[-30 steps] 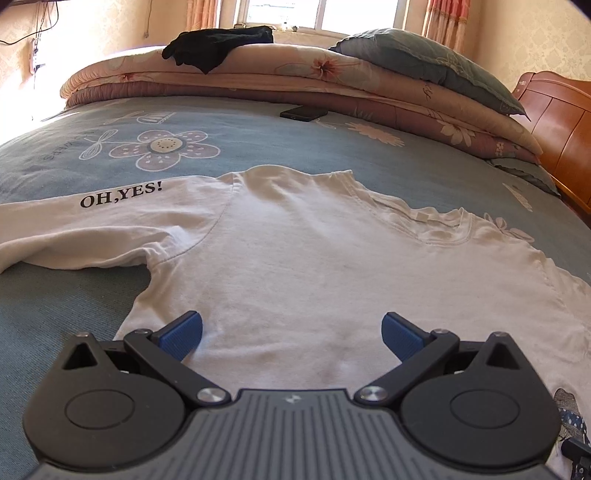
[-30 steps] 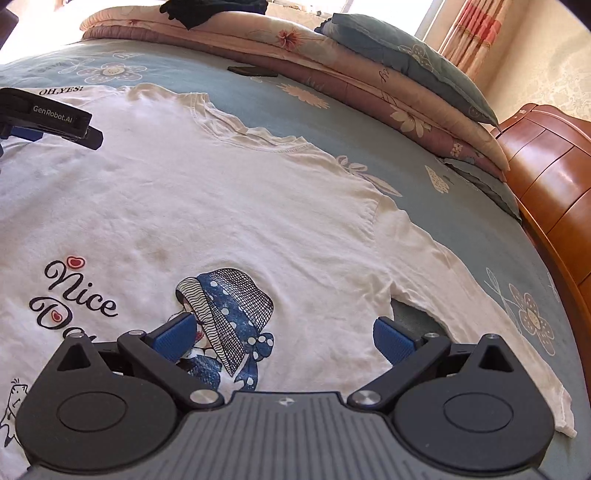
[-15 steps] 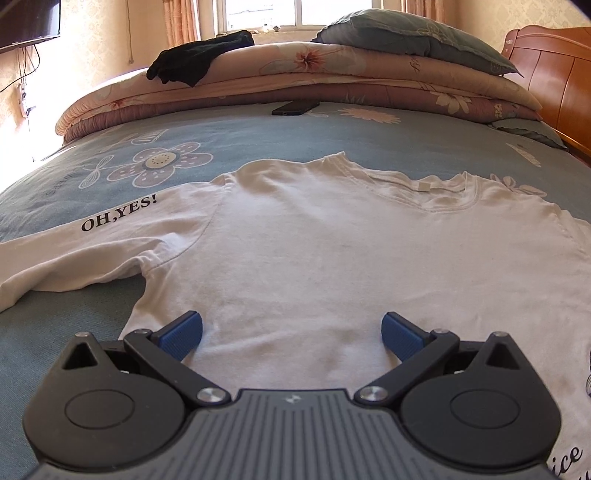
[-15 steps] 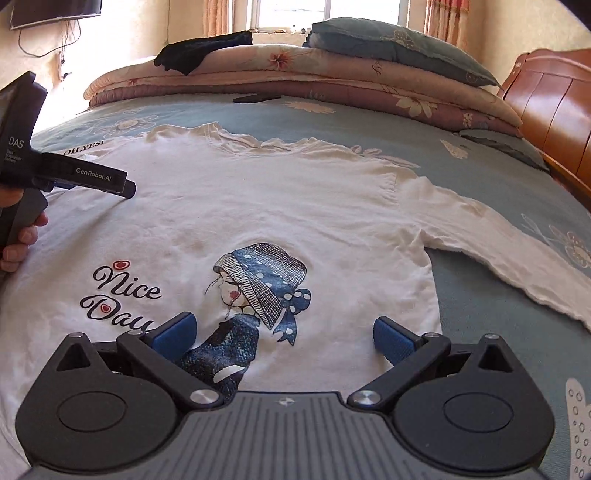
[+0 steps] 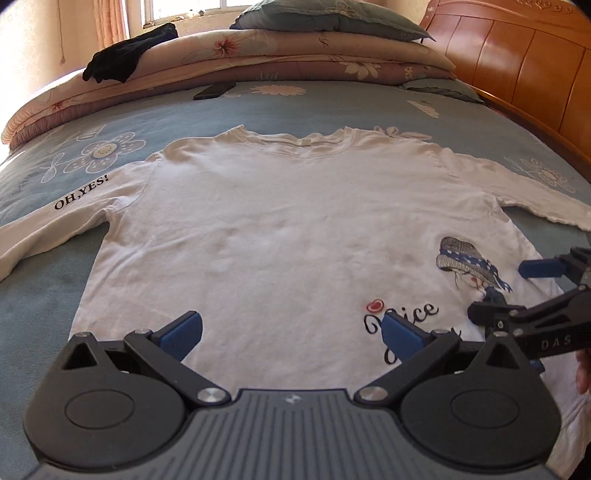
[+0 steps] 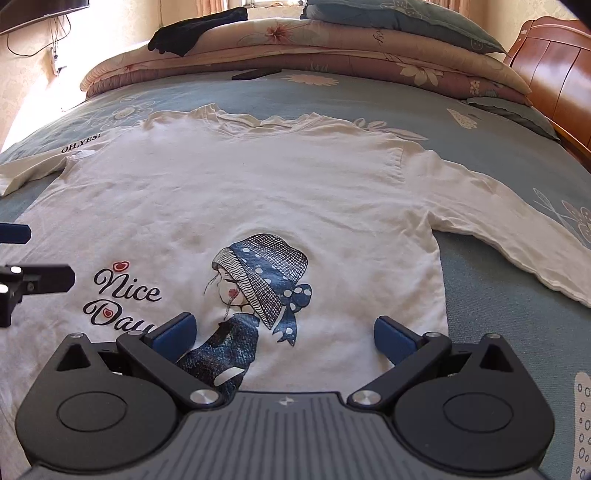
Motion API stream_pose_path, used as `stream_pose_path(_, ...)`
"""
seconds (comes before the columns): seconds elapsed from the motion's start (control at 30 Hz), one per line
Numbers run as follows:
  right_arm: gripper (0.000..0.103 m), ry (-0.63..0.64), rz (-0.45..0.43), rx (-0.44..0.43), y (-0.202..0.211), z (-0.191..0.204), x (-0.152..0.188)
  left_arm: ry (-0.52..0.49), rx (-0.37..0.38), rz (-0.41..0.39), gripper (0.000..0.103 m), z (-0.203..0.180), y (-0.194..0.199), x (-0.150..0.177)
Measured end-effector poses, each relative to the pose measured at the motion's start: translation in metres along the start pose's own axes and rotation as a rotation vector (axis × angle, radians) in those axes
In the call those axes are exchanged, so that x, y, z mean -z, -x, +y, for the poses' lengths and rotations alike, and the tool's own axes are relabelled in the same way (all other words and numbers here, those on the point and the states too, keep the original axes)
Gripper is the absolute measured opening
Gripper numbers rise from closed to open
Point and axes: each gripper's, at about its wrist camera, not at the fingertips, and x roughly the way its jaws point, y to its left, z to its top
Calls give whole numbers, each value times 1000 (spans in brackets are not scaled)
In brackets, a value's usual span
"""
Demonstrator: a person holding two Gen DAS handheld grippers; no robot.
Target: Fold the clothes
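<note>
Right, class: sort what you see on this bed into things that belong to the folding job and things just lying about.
Belongs to the job:
white long-sleeved shirt
left gripper, open
right gripper, open

Just lying about:
black garment on the folded quilts
dark phone
grey-blue pillow

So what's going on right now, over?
Left tongs open, right tongs open, both low over the hem. White long-sleeved shirt flat on the bed, unfolded. Nothing on it.
</note>
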Motion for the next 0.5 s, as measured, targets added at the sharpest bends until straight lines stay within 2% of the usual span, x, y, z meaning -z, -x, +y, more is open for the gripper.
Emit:
stream_pose_path(0.07, 103, 1, 5, 2, 0, 0, 0, -54, -72, 51, 103, -19, 0, 17)
stream_pose_path(0.13, 103, 1, 4, 0, 1, 0, 0, -37, -94, 6, 103, -26, 13, 32)
stream_pose_path(0.27, 103, 6, 4, -1, 1, -1, -1, 109, -30, 75, 103, -12, 29, 51)
stream_pose_path(0.4, 103, 8, 7, -3, 1, -1, -1, 82, -16, 99, 103, -4, 48, 70)
stream_pose_path(0.47, 103, 9, 6, -1, 1, -1, -1, 84, -13, 107, 103, 5, 57, 69)
stream_pose_path(0.5, 103, 10, 5, 0, 1, -1, -1, 94, -37, 85, 103, 12, 61, 65)
